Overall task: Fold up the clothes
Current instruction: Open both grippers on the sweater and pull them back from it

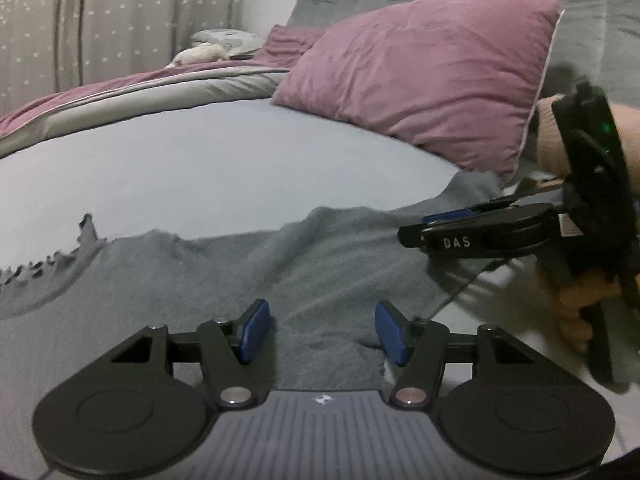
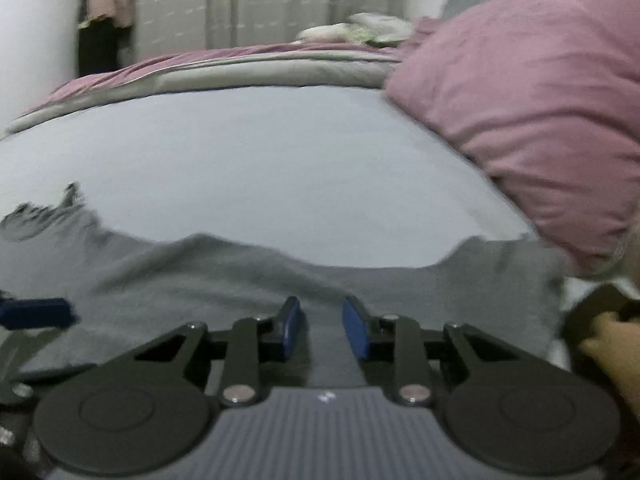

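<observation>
A grey fleecy garment point(image 1: 248, 272) lies spread on the pale blue bedsheet point(image 1: 208, 160), with a ragged fringe at its far left edge. My left gripper point(image 1: 324, 330) hovers low over the garment's near part, open, with nothing between its blue pads. The right gripper point(image 1: 416, 232), held in a hand, shows side-on at the right over the garment's right edge. In the right wrist view the same garment point(image 2: 240, 276) runs across the sheet point(image 2: 260, 168). My right gripper point(image 2: 323, 328) stands narrowly open just above the cloth. The left gripper's blue pad point(image 2: 38, 313) shows at the left.
A large pink pillow point(image 1: 424, 80) leans at the right rear, close to the garment's far right corner, and appears again as the pillow point(image 2: 540, 100). A rolled pink-and-grey duvet point(image 1: 160, 88) lies along the far side. Curtains point(image 1: 120, 12) hang behind.
</observation>
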A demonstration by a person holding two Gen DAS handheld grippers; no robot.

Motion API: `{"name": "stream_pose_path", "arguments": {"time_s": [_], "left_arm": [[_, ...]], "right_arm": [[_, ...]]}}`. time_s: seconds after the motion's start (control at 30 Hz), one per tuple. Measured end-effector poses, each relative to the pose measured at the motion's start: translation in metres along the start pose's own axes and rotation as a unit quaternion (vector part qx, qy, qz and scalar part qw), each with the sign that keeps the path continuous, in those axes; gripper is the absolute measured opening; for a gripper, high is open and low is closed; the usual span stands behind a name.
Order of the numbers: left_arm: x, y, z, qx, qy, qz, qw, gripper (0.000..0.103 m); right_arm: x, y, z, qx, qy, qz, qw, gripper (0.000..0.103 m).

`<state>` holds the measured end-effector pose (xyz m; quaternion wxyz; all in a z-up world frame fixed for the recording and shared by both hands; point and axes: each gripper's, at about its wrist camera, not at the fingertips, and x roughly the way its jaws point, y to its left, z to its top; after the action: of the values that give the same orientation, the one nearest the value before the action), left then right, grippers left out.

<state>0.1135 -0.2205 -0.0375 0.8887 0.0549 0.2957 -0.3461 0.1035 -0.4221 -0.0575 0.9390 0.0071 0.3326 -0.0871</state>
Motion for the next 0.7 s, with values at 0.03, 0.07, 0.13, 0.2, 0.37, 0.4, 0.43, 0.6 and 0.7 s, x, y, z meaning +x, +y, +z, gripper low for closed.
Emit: {"name": "stream_pose_path", "arguments": {"time_s": [0.03,0.07,0.13,0.2,0.37,0.4,0.43,0.6,0.7], "left_arm": [[-0.003,0.006,0.004,-0.002,-0.004,0.0,1.0,0.057],[-0.003,0.013,0.008,-0.006,-0.004,0.003,1.0,0.056],[0.0,0.028,0.017,-0.013,0.007,0.005,0.9999,0.039],[0.006,0.042,0.024,-0.016,0.02,0.008,0.9996,0.022],[0.039,0.067,0.03,-0.011,0.041,0.008,0.9991,0.017],[0.045,0.069,0.032,0.0,0.037,0.015,0.9992,0.017],[0.052,0.073,0.036,0.006,0.034,0.023,0.9991,0.017],[0.065,0.097,0.059,-0.039,0.018,0.072,0.9965,0.017],[0.05,0.097,0.056,-0.052,-0.006,0.062,0.9967,0.017]], "right_arm": [[-0.003,-0.002,0.0,0.003,-0.004,0.002,1.0,0.025],[-0.005,-0.003,0.0,0.007,-0.008,0.008,1.0,0.028],[-0.014,0.0,0.001,0.019,-0.02,0.054,0.998,0.028],[-0.021,0.006,0.002,0.022,-0.028,0.094,0.995,0.028],[-0.005,0.031,-0.007,-0.027,0.0,0.092,0.995,0.029],[-0.003,0.031,-0.008,-0.027,-0.001,0.091,0.995,0.029],[-0.003,0.029,-0.008,-0.023,-0.001,0.094,0.995,0.029],[-0.01,0.026,-0.007,-0.009,-0.006,0.1,0.995,0.03],[-0.012,0.026,-0.003,-0.01,-0.013,0.117,0.993,0.03]]}}
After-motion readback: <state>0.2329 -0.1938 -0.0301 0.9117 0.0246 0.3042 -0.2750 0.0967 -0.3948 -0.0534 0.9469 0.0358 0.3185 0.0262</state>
